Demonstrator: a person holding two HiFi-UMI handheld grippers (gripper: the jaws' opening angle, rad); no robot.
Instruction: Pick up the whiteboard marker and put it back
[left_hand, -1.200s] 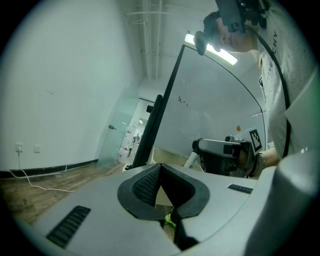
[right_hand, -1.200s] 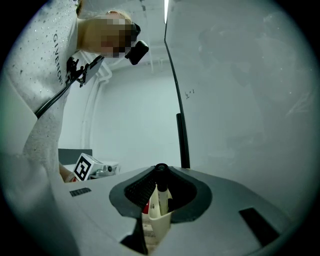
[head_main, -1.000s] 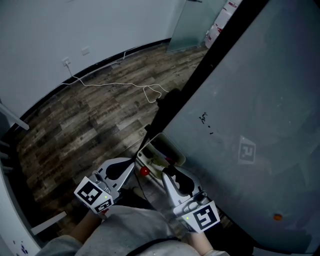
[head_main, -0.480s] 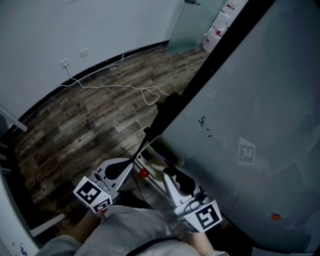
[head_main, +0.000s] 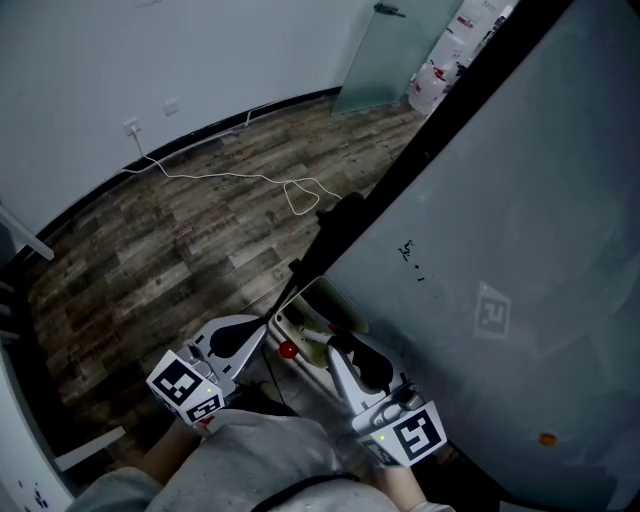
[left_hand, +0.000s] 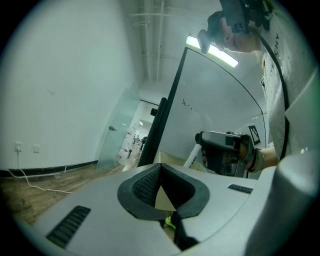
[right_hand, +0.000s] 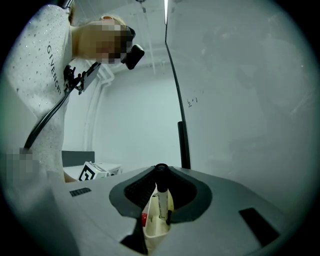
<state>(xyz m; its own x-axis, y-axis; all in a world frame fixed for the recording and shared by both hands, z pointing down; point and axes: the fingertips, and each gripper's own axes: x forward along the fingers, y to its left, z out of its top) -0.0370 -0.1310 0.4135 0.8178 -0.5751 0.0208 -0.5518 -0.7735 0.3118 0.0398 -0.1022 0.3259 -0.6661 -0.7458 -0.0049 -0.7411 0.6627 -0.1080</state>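
Barely shifted, the right tool (right_hand: 161, 171) grips a white, black-capped whiteboard marker (right_hand: 161, 200) at the cream plastic tray (right_hand: 150, 231); left tool (left_hand: 160, 167) closed, empty.

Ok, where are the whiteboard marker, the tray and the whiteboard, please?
whiteboard marker (right_hand: 162, 202), right gripper view, white barrel between the jaws.
tray (right_hand: 154, 235), right gripper view, cream front wall.
whiteboard (head_main: 520, 220), head view, bare grey surface.

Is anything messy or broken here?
Nothing looks broken or spilled. One untidy thing: a white cable lies in a loose, tangled loop across the floor. The marker is gripped in the right gripper's jaws by the tray, which fits the job.
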